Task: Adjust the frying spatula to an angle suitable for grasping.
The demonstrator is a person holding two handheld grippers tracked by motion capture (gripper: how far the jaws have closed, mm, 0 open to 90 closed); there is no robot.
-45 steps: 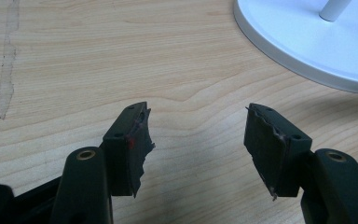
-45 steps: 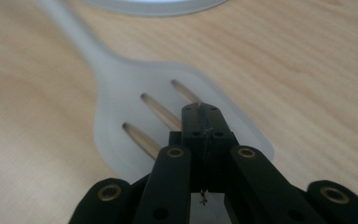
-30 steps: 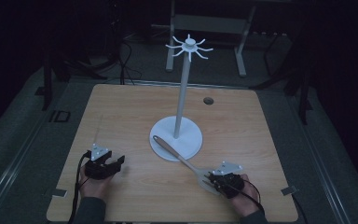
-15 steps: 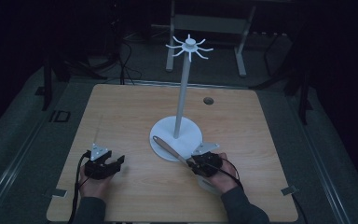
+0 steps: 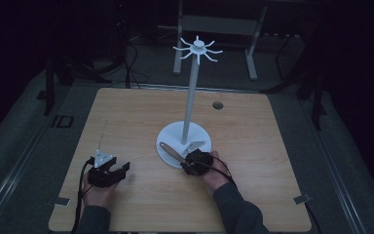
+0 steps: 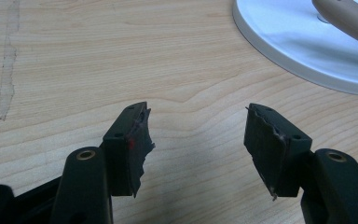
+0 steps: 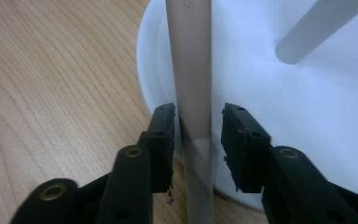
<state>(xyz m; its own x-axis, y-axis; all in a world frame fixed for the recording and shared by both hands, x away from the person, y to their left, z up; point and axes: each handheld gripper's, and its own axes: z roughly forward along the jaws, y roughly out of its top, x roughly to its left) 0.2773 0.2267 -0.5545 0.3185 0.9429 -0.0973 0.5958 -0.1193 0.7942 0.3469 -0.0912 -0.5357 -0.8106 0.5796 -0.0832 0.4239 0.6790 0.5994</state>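
The right claw [image 5: 193, 158] sits at the near edge of the white stand's round base [image 5: 168, 137], held by the person's right hand [image 5: 214, 173]. In the right gripper view its two black jaws stand apart with a pale wooden utensil handle [image 7: 193, 84] running straight up between them. The left jaw looks to be touching or almost touching the handle, while a narrow gap shows on the right side, so the claw [image 7: 196, 128] is around the handle but not clamped on it. The handle crosses from the tabletop [image 7: 51, 70] onto the base [image 7: 270, 93] ahead of the claw, and the foot of the stand's pole [image 7: 307, 32] rises just beyond and to the right of the jaws. In the high view the utensil [image 5: 171, 151] lies slanted across the base, its far end pointing away from the claw toward the left.

The left claw [image 5: 118, 168] rests on the tabletop [image 5: 126, 117] well apart from the stand, in the person's left hand [image 5: 97, 192]. In the left gripper view its jaws are spread wide with bare wood between them [image 6: 198, 135]; the base's rim [image 6: 279, 51] lies ahead and to the right, with the tip of the utensil [image 6: 349, 18] on top of it. The stand's pole [image 5: 191, 100] ends in a ring of hooks [image 5: 198, 48] high above the right claw.
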